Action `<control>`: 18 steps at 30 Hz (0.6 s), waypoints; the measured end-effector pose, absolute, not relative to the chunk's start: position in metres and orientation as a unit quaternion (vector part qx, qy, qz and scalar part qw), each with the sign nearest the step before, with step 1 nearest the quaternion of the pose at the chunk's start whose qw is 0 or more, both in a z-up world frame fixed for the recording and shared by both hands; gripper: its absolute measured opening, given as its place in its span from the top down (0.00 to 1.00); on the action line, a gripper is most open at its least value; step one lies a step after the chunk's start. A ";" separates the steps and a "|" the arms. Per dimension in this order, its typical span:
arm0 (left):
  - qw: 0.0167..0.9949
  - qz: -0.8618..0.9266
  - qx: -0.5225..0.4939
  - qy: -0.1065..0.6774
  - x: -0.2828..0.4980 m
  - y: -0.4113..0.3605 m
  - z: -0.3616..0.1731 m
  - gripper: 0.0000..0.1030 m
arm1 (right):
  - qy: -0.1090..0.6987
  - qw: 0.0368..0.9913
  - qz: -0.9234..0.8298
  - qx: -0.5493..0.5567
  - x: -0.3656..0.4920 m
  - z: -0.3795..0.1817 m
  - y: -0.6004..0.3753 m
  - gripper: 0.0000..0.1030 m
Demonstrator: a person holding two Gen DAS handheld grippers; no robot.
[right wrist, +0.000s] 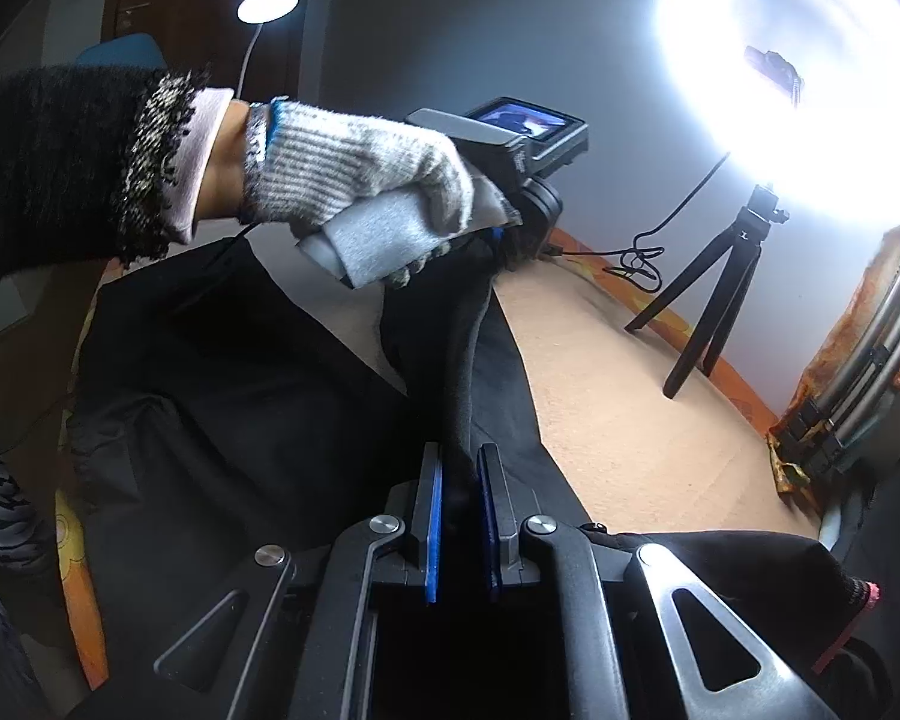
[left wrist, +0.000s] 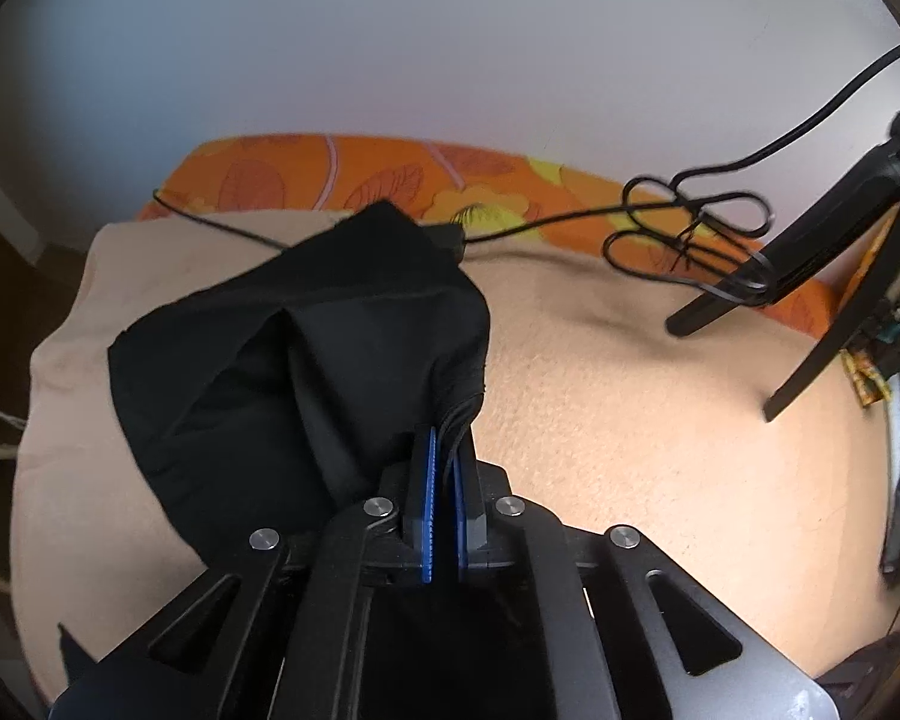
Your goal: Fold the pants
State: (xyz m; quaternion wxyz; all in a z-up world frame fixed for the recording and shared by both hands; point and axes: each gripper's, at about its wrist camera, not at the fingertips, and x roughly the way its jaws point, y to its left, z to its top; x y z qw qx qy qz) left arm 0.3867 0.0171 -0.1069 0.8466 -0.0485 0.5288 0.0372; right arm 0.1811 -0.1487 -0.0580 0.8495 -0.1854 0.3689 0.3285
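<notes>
The black pants (left wrist: 294, 360) are seen as a soft, matte, loosely bunched fabric lying on a beige, finely napped blanket (left wrist: 630, 420); whether a bed or a bench lies beneath cannot be told. An orange floral cloth (left wrist: 390, 180) runs along the far edge, crossed by a thin black cable (left wrist: 570, 219) that ends in tied loops. A black tripod (right wrist: 714, 300) stands at the far right under a glaring ring light (right wrist: 798, 60).

The left gripper (left wrist: 445, 456) is seen with its blue-padded fingers (left wrist: 431, 480) drawn together on a gathered, pleated edge of the pants, at the near right of the bunch. In the right wrist view, the right gripper (right wrist: 459, 480) is clamped on a narrow, raised ridge of the dark fabric, which stretches away toward the left gripper. That device is gripped by a hand (right wrist: 354, 186) in a ribbed grey knit glove, with a fuzzy black sleeve (right wrist: 60, 168) behind it.
</notes>
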 end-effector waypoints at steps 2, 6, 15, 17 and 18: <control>0.852 0.027 -0.067 0.518 0.381 0.023 -0.102 0.98 | 0.368 0.851 0.324 -0.189 0.181 -0.058 -0.149 0.91; 0.866 0.021 -0.103 0.489 0.364 0.046 -0.082 0.98 | 0.365 0.857 0.308 -0.195 0.182 -0.057 -0.151 0.91; 0.892 0.020 -0.142 0.429 0.311 0.082 -0.040 0.98 | 0.348 0.871 0.278 -0.207 0.169 -0.029 -0.152 0.92; 0.898 0.020 -0.142 0.416 0.295 0.085 -0.029 0.98 | 0.340 0.872 0.273 -0.224 0.157 -0.021 -0.148 0.92; 0.900 0.020 -0.146 0.411 0.290 0.088 -0.025 0.98 | 0.337 0.872 0.272 -0.229 0.153 -0.018 -0.147 0.92</control>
